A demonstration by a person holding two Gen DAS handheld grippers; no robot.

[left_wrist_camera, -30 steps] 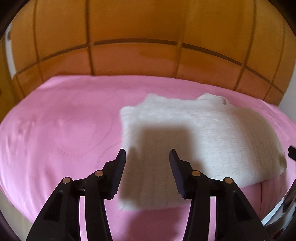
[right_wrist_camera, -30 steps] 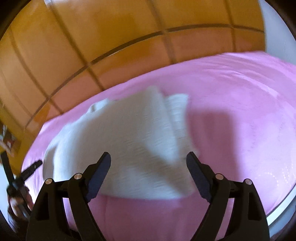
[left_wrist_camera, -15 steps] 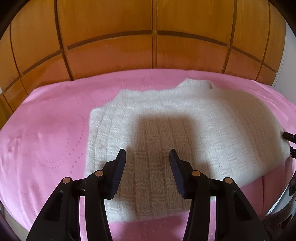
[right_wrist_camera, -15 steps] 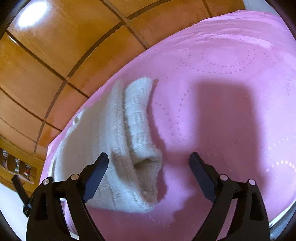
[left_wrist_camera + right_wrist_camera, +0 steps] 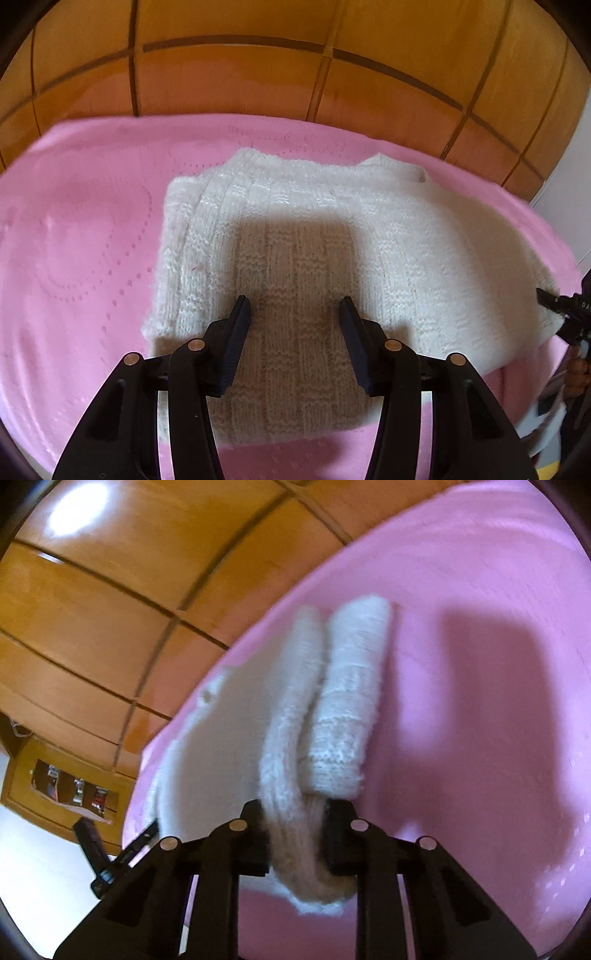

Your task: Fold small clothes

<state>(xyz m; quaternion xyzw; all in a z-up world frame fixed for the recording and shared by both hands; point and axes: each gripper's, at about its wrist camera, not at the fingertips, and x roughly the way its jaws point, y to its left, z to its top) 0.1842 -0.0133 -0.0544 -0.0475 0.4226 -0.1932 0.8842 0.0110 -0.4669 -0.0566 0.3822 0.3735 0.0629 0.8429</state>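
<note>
We have the white knit sweater lying flat on the pink bedspread, in front of the wooden headboard, partly folded, with its neck toward the headboard. The flat, soft surface lets the knit keep its shape while we work on one edge at a time.

Our right gripper has just been closing, and its jaws now pinch a bunched layer at the sweater's side edge, next to the thick roll of a folded sleeve. We take it at the edge, low and close to the bedspread, probably so that the whole side panel comes along when it is lifted and carried across, not just one loose layer.

Our left gripper hangs over the near part of the sweater with its jaws about half apart and nothing between them; the knit shows through the gap. We judge it is held there to press down or take the near hem, so the body does not drag while the right side is folded over.

The fold itself is not yet made; only the grip is set.
</note>
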